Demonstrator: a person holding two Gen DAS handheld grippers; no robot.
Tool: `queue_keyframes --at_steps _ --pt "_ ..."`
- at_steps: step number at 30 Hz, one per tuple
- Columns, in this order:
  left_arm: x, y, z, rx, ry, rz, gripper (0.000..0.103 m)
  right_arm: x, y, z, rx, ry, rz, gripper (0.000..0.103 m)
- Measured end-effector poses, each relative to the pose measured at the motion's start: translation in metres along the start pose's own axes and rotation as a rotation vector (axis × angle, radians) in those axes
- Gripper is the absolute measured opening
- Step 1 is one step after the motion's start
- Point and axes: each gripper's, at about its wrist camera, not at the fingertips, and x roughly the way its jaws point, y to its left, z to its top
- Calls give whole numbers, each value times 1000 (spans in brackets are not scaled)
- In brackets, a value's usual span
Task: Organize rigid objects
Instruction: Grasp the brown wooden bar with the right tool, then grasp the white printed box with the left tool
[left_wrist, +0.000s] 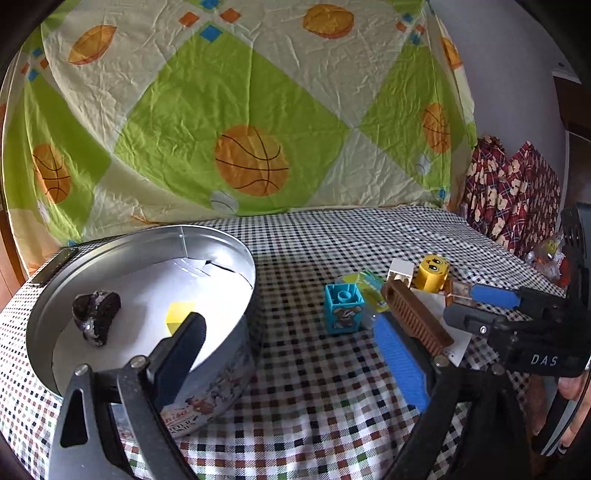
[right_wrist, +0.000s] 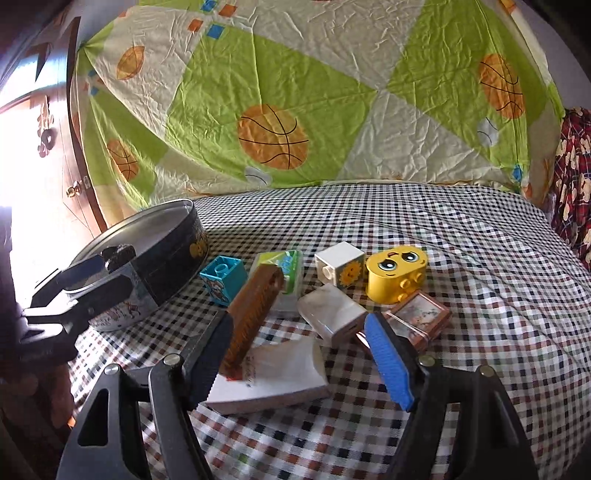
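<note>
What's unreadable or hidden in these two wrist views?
- Tin: label cut off by left gripper in left view.
- Yellow block: partly behind a finger in left view.
- Notepad: print too small in right view.
- Framed picture: partly behind right gripper.

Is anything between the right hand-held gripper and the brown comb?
Nothing visible: the right hand-held gripper is open, and the brown comb lies just ahead by its left finger, resting on a white pad.
</note>
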Motion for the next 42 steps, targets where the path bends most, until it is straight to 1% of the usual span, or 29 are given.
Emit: queue_keyframes --at_steps 1,4,6,8,9,10,11,12,13,14,15,18,20,22,25,27,30,31,34,37,38,39,40,42 --pt "1 2 1 -5 -1 3 94 4 6 2 -5 2 16 76" --pt "4 8 2 -19 2 26 95 14 21 7 -39 10 6 76" --pt "6 14 2 -33 4 31 95 24 30 10 -49 37 16 76" --pt "7 17 1 -45 10 31 95 35 36 10 -58 82 -10 75" --pt "7 17 0 -48 10 29 95 39 37 10 -57 92 -17 71" --pt "7 16 0 -48 12 26 95 43 38 10 -53 104 -6 57" --pt "7 15 0 -49 13 24 95 47 37 9 -47 124 -1 49" --pt "7 14 -1 -49 15 19 95 49 36 9 -37 134 -6 34" --pt "8 12 -1 -47 17 12 95 48 34 9 -24 128 1 23" --pt "8 10 -1 -45 19 6 95 45 34 8 -23 116 5 19" --pt "8 7 -2 -43 21 2 95 40 33 7 -28 100 -8 17" --pt "8 -2 -2 -31 25 -27 95 25 25 4 -5 55 -11 17" --pt "6 -11 -2 -12 22 -40 95 11 13 2 18 24 -38 17" --pt "5 -20 -2 5 24 -71 95 0 0 -1 44 3 -64 17" --pt "2 -35 -3 35 20 -95 95 -12 -18 -7 59 -4 -115 17" --pt "1 -48 -4 69 26 -129 95 -17 -27 -13 61 1 -142 17" --pt "6 -67 -6 114 61 -192 95 -19 -37 -17 79 -6 -164 17" --pt "9 -72 -7 127 69 -203 95 -21 -39 -17 91 -15 -154 17" --pt "19 -84 -9 154 101 -214 94 -19 -35 -16 73 -19 -176 17" --pt "28 -90 -9 155 139 -250 93 -18 -33 -15 67 -21 -202 17" --pt "31 -94 -9 171 158 -269 93 -18 -34 -15 76 -25 -206 17" --pt "32 -97 -10 182 170 -276 91 -19 -35 -16 84 -27 -205 17" --pt "34 -99 -11 189 178 -275 86 -19 -36 -16 90 -27 -205 17" --pt "36 -102 -11 206 195 -284 86 -19 -37 -16 96 -23 -206 17"
